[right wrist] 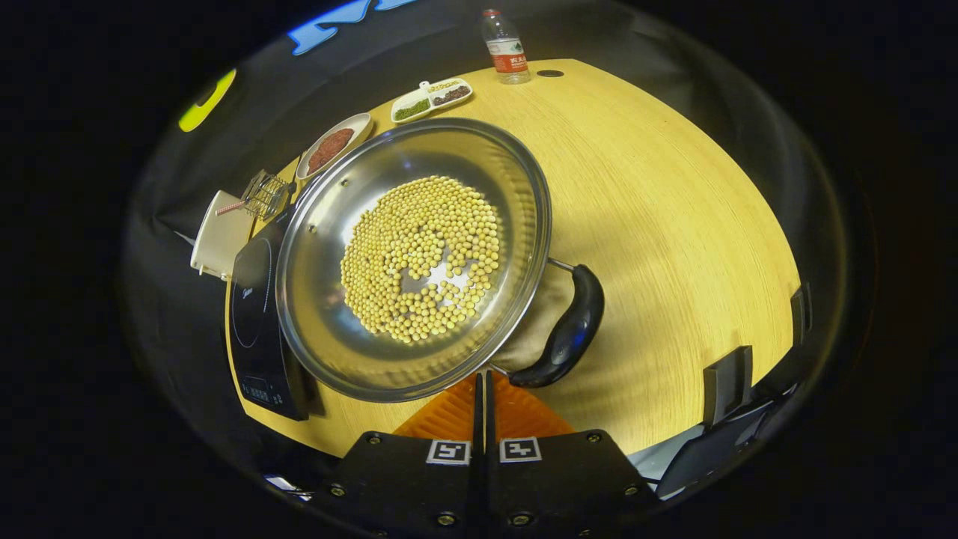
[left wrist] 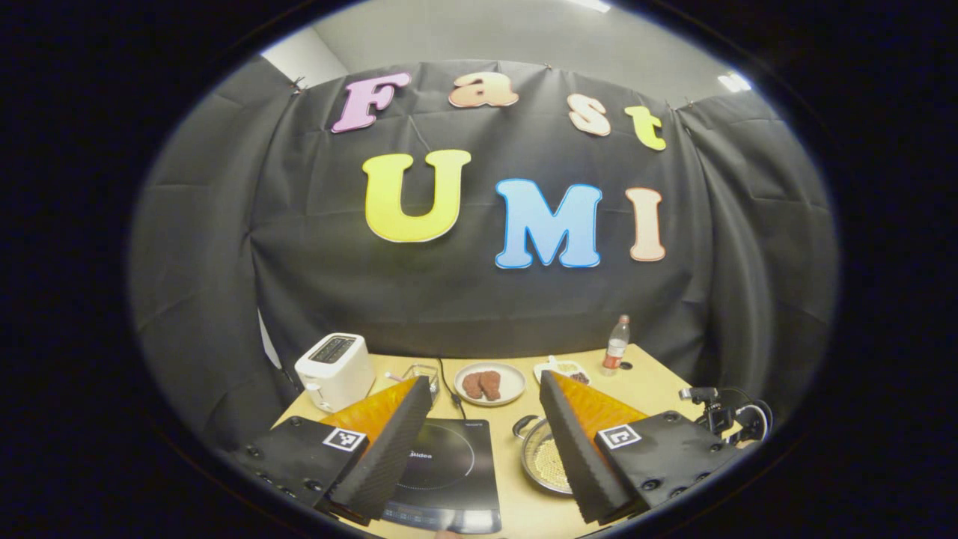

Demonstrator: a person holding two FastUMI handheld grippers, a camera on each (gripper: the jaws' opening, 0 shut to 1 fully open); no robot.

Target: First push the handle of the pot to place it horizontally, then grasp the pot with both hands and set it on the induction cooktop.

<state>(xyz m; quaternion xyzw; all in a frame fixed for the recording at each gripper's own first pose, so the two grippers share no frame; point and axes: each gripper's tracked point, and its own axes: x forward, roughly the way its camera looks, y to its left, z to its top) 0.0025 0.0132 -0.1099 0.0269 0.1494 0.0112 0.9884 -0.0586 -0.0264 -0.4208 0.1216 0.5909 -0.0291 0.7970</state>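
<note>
The right gripper (right wrist: 482, 385) has its two fingers pressed together with no gap and nothing between them, their tips just short of the pot's (right wrist: 412, 258) near rim. In the right gripper view the pot sits directly ahead on the wooden table (right wrist: 673, 224), a wide steel pan with a layer of yellow beans (right wrist: 423, 258) on its bottom. Its black handle (right wrist: 565, 333) lies just ahead and to the right of the fingertips, curving along the pot's side. Left of the pot, touching or nearly touching its rim, is the induction cooktop (right wrist: 258, 329). Right of the handle the tabletop is bare out to its edge.

The left gripper (left wrist: 486, 397) is held high and spread wide open, with nothing between its fingers. In the left gripper view the cooktop (left wrist: 449, 468) shows in the gap, partly behind the left finger, and the pot (left wrist: 542, 457) is partly hidden behind the right finger. This view also takes in the far side: a white toaster (left wrist: 334, 370) ahead to the left, a plate of brown food (left wrist: 490, 383) straight ahead, a small divided dish (left wrist: 561, 369) and a bottle (left wrist: 616, 346) ahead to the right near the table's back edge, and a small camera on a stand (left wrist: 711, 412) at the right edge.
</note>
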